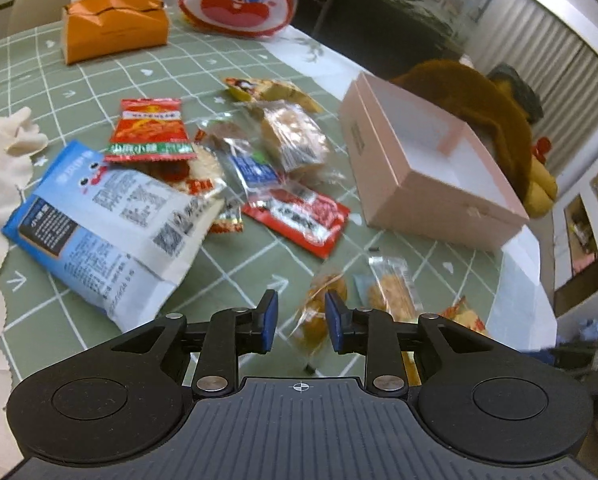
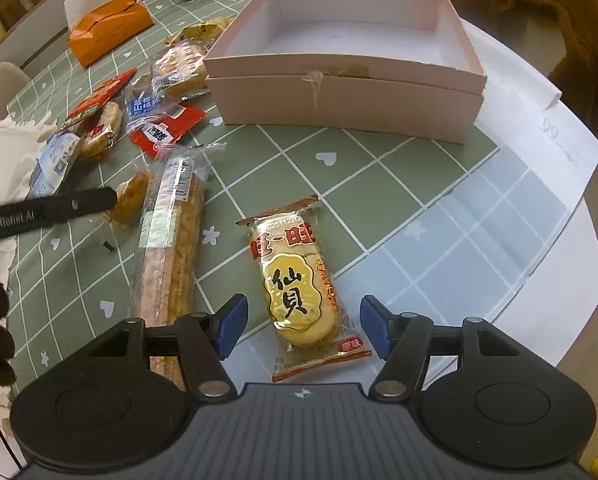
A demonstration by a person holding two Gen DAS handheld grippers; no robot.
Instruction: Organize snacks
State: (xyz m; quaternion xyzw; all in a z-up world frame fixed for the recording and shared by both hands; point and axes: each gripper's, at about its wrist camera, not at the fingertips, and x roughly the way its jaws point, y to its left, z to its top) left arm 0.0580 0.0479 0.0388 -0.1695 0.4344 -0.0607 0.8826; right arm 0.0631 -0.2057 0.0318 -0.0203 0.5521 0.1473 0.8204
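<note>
Snacks [image 1: 227,168] lay scattered over the green checked tablecloth [image 2: 363,168], left of the empty pink box [image 2: 351,76]. My right gripper [image 2: 303,332] stood open around a rice cracker packet [image 2: 299,284], pads clear of it. My left gripper [image 1: 301,320] hung slightly parted over a clear-wrapped biscuit [image 1: 319,312]. Curtains [image 1: 559,44] hung behind.

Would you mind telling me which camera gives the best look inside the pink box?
The right wrist view: it looks down into the pink box, showing its bare white floor. The left wrist view shows the box obliquely, with its floor only partly visible.
</note>
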